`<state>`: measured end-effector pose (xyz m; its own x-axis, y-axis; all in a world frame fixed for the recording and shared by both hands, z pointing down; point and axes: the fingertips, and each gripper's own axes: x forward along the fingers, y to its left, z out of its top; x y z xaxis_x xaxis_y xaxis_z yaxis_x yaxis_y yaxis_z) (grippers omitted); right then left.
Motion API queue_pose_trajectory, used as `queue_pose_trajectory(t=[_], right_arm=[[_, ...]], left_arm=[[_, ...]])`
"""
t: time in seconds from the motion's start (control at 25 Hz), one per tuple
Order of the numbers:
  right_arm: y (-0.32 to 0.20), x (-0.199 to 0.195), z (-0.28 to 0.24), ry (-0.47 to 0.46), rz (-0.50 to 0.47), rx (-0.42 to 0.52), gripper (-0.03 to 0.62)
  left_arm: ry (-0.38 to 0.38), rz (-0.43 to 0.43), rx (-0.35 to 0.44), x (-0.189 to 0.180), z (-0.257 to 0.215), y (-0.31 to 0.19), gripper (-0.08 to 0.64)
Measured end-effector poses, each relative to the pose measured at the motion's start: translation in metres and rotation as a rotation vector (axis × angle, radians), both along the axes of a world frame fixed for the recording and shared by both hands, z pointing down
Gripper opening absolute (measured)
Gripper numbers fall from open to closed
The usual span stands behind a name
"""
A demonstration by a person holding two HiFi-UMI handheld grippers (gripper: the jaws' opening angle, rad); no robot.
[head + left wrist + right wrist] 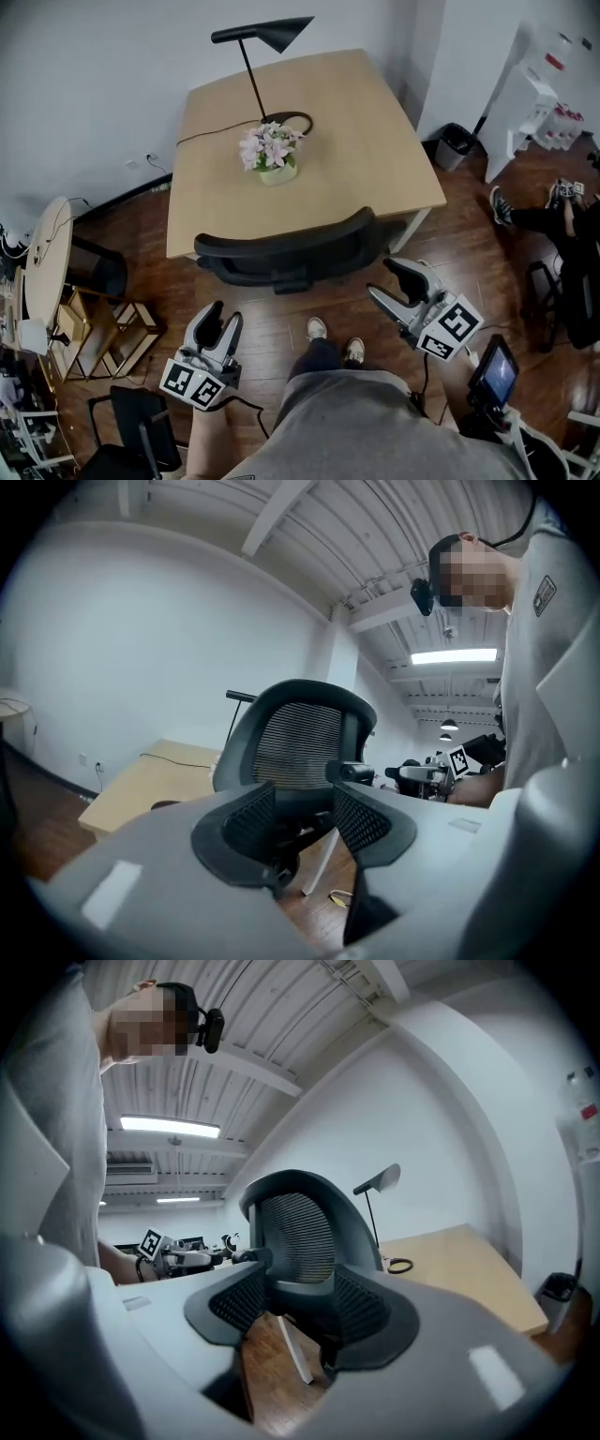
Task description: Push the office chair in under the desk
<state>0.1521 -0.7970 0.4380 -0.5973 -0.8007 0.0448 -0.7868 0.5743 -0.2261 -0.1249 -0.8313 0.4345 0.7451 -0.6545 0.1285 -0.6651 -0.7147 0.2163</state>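
The black mesh-backed office chair (291, 248) stands at the near edge of the light wooden desk (375, 141), its backrest against the desk front and its seat hidden below the top. My left gripper (222, 321) hovers low to the chair's left rear, open, clear of it. My right gripper (382, 279) is open too, just off the backrest's right end. In the left gripper view the chair (300, 742) shows beyond the empty gap of the left gripper (305, 822). The right gripper view frames the chair (300, 1232) past the empty right gripper (298, 1307).
A black lamp (267, 33) and a flower pot (272, 155) stand on the desk. A round side table (47, 258) and wooden rack (103, 328) are at left, a bin (457, 142) and white shelf (530, 103) at right. A seated person's legs (553, 220) are far right.
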Motion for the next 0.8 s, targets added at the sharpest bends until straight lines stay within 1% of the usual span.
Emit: queue_pose_trajectory(t=[0.08,0.16,0.24,0.32,0.36,0.48,0.6,0.8], right_arm=[[0.009,-0.008,0.005,0.001,-0.008,-0.010,0.207],[0.020,-0.018,0.006,-0.001,-0.022,-0.019,0.167],[0.030,-0.028,0.006,0.012,-0.031,-0.022,0.125],[0.040,-0.040,0.006,0.023,-0.038,-0.027,0.091],[0.046,-0.046,0.006,0.027,-0.041,-0.029,0.062],[0.070,-0.066,0.011,0.035,-0.047,-0.047,0.008],[0.100,-0.085,0.020,0.053,-0.041,-0.078,0.006],[0.144,-0.119,0.029,0.075,-0.027,-0.125,0.006]], left_arm=[[0.017,-0.031,-0.026,0.005,0.006,0.016,0.115],[0.015,-0.051,-0.040,0.011,0.010,0.032,0.039],[0.010,-0.057,-0.039,0.019,0.012,0.044,0.000],[0.006,-0.049,-0.046,0.027,0.014,0.053,0.000],[0.002,-0.038,-0.052,0.032,0.016,0.058,0.000],[-0.003,0.012,-0.067,0.047,0.020,0.081,0.000],[0.000,0.063,-0.083,0.053,0.021,0.111,0.000],[0.007,0.131,-0.113,0.040,0.023,0.156,0.000]])
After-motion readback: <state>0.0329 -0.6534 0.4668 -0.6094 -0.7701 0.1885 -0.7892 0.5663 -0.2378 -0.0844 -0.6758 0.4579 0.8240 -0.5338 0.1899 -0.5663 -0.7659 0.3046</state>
